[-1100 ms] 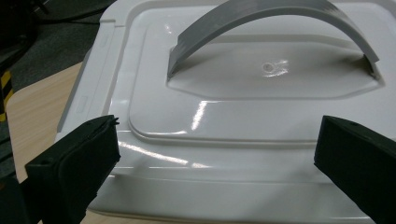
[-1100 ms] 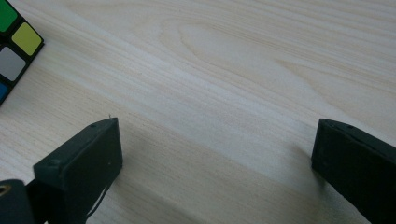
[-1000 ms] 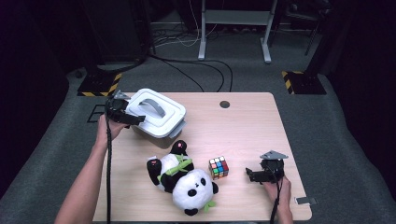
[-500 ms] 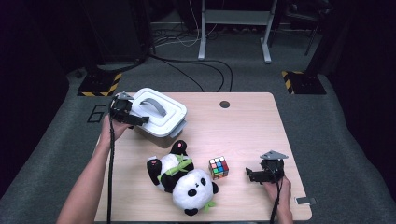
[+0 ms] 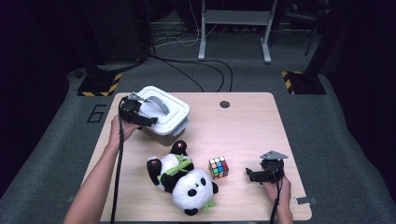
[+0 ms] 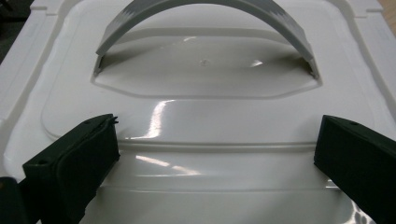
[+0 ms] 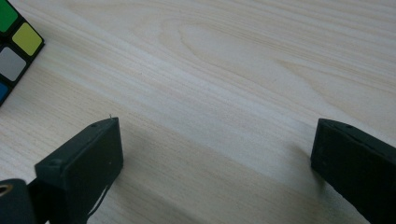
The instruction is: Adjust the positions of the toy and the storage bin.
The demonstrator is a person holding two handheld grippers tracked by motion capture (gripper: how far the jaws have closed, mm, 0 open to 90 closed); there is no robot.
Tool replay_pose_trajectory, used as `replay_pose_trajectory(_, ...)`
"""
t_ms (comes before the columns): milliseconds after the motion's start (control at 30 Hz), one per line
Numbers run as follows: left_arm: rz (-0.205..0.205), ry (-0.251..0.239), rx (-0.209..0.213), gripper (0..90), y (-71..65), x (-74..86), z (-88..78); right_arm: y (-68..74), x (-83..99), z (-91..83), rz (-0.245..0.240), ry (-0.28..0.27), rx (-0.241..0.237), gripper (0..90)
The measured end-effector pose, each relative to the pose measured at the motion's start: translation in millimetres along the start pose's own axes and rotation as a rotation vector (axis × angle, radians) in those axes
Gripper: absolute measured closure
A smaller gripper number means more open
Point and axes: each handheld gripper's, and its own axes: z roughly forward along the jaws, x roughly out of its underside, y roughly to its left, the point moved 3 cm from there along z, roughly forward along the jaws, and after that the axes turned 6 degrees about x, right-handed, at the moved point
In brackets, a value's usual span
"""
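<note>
Item 1, white box: shut, lid on, grey arched handle lying across the lid's hollow. It stands at the far left part of the table and serves as my landmark.

Item 2, left gripper: jaws spread wide, nothing between them. A second ago I had it off the box's left edge; it has since come in over the lid's near rim, and its own view looks straight at the handle. My reading: I am lining up to take that handle, grasp not yet begun.

Item 3, right gripper: well to the right of the box and nearer me, jaws spread, low over bare wood, unmoved.

Item 4, puzzle cube: between box and right gripper, untouched.

Item 5, toy panda: just in front of the box, on its back.
</note>
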Motion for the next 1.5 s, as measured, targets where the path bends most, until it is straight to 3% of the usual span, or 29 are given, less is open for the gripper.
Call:
replay_pose_trajectory(167, 0.009, -0.016, -0.01, 1.9, -6.5, -3.8, -0.6, 0.0, 0.0, 0.0, 0.0, -0.001, 0.0, 1.9)
replay_pose_trajectory(233, 0.013, -0.055, -0.003, 3.8, -12.6, -8.2, -3.4, 0.1, 0.0, 0.0, 0.0, -0.001, -0.001, 1.9)
replay_pose_trajectory(267, 0.009, -0.077, 0.025, 4.7, -18.0, -12.1, -3.6, 0.0, 0.0, 0.0, 0.0, -0.001, -0.001, 1.9)
replay_pose_trajectory(333, 0.017, -0.073, 0.046, 8.0, -24.2, -16.7, -1.6, 0.0, 0.0, -0.1, 0.0, -0.001, -0.001, 1.9)
replay_pose_trajectory(467, 0.02, -0.064, 0.059, 18.5, -33.9, -22.5, 6.0, 0.1, 0.0, -0.1, 0.0, -0.002, -0.001, 2.1)
replay_pose_trajectory(500, 0.019, -0.067, 0.061, 22.5, -36.1, -23.9, 8.2, 0.0, 0.0, -0.1, 0.0, -0.002, -0.001, 2.1)
replay_pose_trajectory(533, 0.015, -0.067, 0.058, 32.1, -38.0, -25.2, 10.5, 0.0, 0.0, -0.1, -0.001, -0.002, -0.002, 2.2)
replay_pose_trajectory(633, 0.017, -0.064, 0.065, 38.6, -43.7, -28.1, 16.9, 0.1, 0.0, -0.2, -0.001, -0.002, -0.001, 2.3)
replay_pose_trajectory(767, 0.015, -0.06, 0.041, 43.3, -48.2, -29.8, 22.5, 0.0, 0.1, -0.2, -0.003, -0.002, -0.001, 2.4)
replay_pose_trajectory(833, -0.008, -0.072, 0.043, 45.1, -49.1, -30.3, 23.7, 0.1, 0.1, -0.3, -0.002, -0.002, -0.002, 2.5)
replay_pose_trajectory(1133, -0.025, -0.073, 0.022, 45.2, -61.4, -36.4, 31.6, 0.0, 0.1, -0.4, -0.003, -0.002, -0.003, 2.5)
replay_pose_trajectory(1300, -0.007, -0.056, 0.028, 42.8, -69.7, -41.0, 35.9, 0.0, 0.1, -0.4, -0.003, -0.003, -0.003, 2.6)
replay_pose_trajectory(1500, -0.031, -0.117, 0.029, 26.8, -51.2, -39.2, 13.3, -0.1, 0.0, -0.3, -0.003, -0.003, 0.0, 2.7)
